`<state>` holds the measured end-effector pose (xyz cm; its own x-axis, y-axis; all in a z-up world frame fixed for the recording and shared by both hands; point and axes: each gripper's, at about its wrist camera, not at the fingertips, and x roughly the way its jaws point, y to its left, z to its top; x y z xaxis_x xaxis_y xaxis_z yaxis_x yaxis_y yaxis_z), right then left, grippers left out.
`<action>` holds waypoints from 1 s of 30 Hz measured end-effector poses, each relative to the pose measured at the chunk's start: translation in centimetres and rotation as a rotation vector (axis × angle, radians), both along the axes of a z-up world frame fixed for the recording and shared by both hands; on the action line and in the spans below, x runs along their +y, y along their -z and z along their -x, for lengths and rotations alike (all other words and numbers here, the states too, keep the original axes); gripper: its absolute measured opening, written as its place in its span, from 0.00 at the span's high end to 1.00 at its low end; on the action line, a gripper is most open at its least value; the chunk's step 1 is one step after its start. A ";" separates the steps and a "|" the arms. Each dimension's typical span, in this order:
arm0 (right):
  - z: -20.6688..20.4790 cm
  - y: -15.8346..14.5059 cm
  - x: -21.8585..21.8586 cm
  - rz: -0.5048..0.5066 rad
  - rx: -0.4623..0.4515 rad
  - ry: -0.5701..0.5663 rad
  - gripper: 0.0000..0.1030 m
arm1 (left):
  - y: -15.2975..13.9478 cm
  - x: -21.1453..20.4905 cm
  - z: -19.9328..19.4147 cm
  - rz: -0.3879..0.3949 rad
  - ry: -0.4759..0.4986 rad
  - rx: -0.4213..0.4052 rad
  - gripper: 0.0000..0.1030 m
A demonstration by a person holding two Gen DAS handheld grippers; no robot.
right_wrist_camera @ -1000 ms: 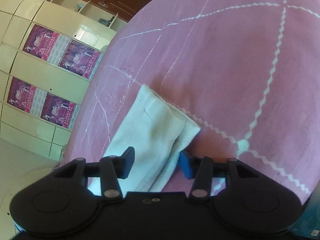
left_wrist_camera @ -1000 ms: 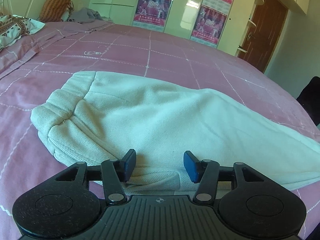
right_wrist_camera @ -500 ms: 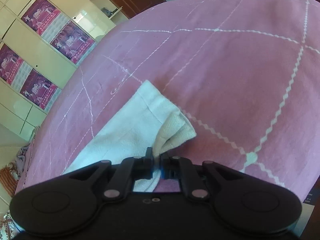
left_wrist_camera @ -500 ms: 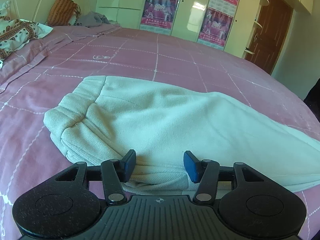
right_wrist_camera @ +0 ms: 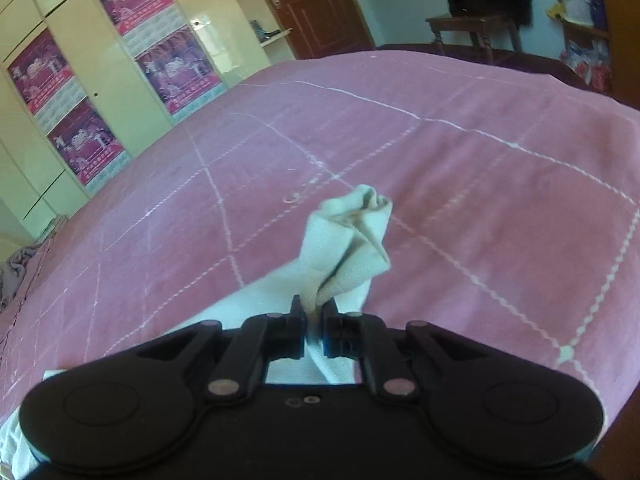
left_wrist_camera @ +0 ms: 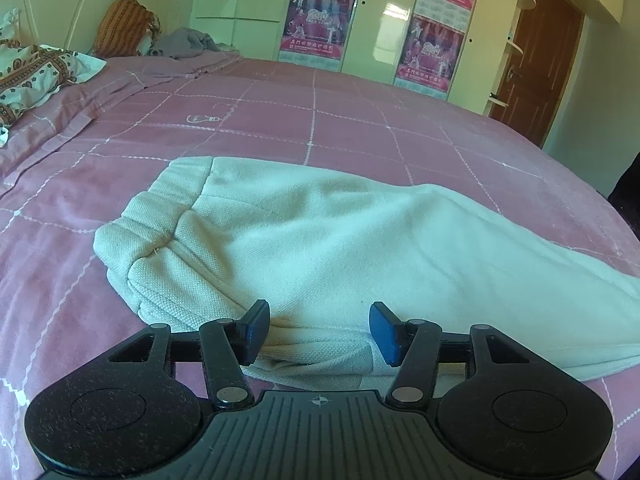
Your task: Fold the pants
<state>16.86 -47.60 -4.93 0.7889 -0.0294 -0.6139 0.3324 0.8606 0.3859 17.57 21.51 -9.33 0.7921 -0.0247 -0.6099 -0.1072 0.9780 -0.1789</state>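
Right gripper (right_wrist_camera: 313, 326), jaws pinching the pants (left_wrist_camera: 340, 248) hem; left gripper (left_wrist_camera: 318, 332), jaws apart, straddles the waist-end edge.

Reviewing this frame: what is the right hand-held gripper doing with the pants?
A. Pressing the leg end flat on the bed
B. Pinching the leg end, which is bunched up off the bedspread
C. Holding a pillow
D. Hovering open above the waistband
B: the right hand-held gripper has its jaws shut on cream cloth, and the leg end of the pants stands crumpled above the pink bedspread.
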 end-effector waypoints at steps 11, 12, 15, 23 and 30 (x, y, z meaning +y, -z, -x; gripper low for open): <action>-3.9 -2.6 17.1 0.014 -0.074 -0.379 0.92 | -0.7 4.2 1.0 -0.003 -0.029 0.089 0.45; -3.8 -2.2 19.2 0.010 -0.065 -0.425 0.92 | -0.6 4.4 1.0 0.008 -0.030 0.085 0.45; -3.1 -0.8 24.3 0.013 -0.022 -0.529 0.92 | -0.4 4.6 0.9 0.023 -0.025 0.086 0.45; -0.4 1.1 31.0 0.116 0.016 -0.604 0.91 | -0.6 4.7 2.3 0.016 -0.033 0.085 0.44; -0.4 1.6 31.4 0.146 0.015 -0.599 0.91 | -0.8 5.0 3.3 0.032 -0.038 0.091 0.44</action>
